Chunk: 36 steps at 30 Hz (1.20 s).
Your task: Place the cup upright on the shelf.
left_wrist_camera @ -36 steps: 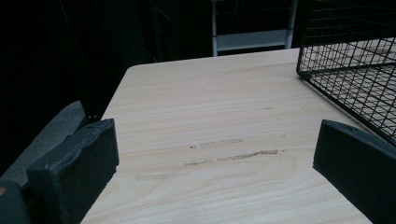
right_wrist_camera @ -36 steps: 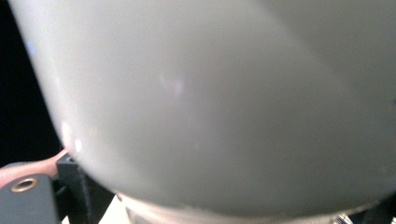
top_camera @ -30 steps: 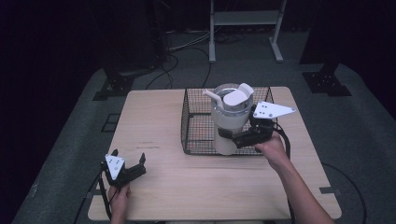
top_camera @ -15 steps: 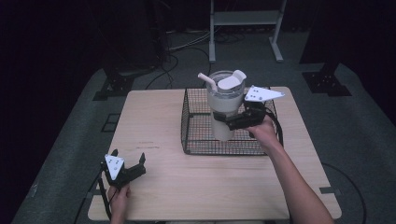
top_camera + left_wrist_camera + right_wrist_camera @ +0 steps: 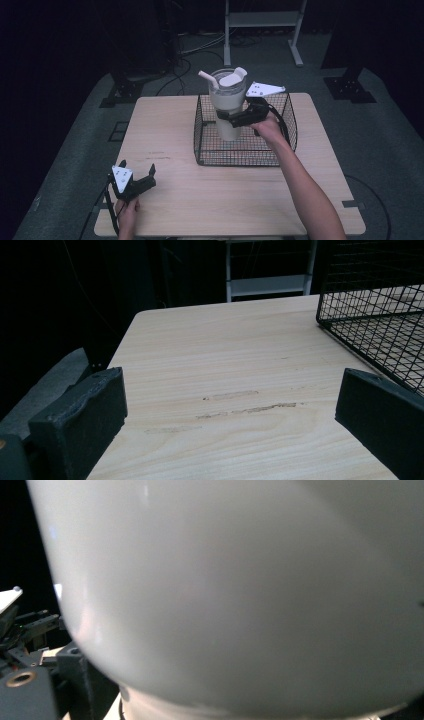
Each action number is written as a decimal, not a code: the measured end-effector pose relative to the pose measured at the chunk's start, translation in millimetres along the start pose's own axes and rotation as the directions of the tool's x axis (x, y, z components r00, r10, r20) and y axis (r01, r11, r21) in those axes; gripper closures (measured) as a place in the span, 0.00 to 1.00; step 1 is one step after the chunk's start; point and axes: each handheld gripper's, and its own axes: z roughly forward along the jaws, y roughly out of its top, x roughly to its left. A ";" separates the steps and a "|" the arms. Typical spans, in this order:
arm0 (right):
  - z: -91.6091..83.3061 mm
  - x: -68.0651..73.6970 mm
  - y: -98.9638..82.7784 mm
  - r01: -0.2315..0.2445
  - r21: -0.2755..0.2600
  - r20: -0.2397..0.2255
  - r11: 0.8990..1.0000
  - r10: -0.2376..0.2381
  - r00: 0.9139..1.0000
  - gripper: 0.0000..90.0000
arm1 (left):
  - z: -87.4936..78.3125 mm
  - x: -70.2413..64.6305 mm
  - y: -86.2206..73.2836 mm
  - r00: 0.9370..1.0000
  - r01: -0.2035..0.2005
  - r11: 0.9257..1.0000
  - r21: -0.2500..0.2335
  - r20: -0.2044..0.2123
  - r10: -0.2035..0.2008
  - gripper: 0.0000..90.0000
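One white lidded tumbler (image 5: pixel 227 102) is held upright above the wire basket (image 5: pixel 280 150), clamped by the right gripper (image 5: pixel 231 119); the left gripper (image 5: pixel 142 181) is rested spread on the wooden table (image 5: pixel 210 200).

High view: we look forward and down over the whole table (image 5: pixel 165 125). Left gripper view: we sit low, facing across its wood toward the wire basket (image 5: pixel 380 325), which both share. Right gripper view: we press close against the tumbler (image 5: pixel 240 590).
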 end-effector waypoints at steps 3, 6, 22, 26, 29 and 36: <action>8.9 -8.7 -8.1 -0.034 -0.004 -0.010 0.999 0.034 0.999 0.07 | 0.0 -0.8 -0.1 1.000 -0.007 1.000 -0.002 0.004 0.007 0.00; 17.7 -16.1 -16.7 -0.061 0.002 -0.009 0.998 0.061 0.998 0.07 | 0.1 -1.3 0.1 1.000 -0.017 1.000 -0.001 0.002 0.017 0.00; 52.7 -35.2 -51.8 -0.080 0.099 -0.035 0.992 0.084 0.996 0.07 | -0.7 -0.6 -0.2 1.000 -0.012 1.000 -0.003 0.007 0.013 0.00; 57.7 -35.0 -55.1 -0.077 0.122 -0.023 0.990 0.080 0.997 0.07 | -0.6 -0.6 -0.3 1.000 -0.009 1.000 -0.005 0.008 0.009 0.00; 62.6 -35.6 -58.3 -0.086 0.142 -0.025 0.986 0.090 0.996 0.07 | -0.7 -0.7 -0.4 1.000 -0.012 1.000 -0.006 0.010 0.012 0.00; 69.5 -38.3 -65.1 -0.076 0.207 -0.017 0.975 0.081 0.997 0.07 | -0.9 -0.6 -0.6 1.000 -0.005 1.000 -0.008 0.013 0.006 0.00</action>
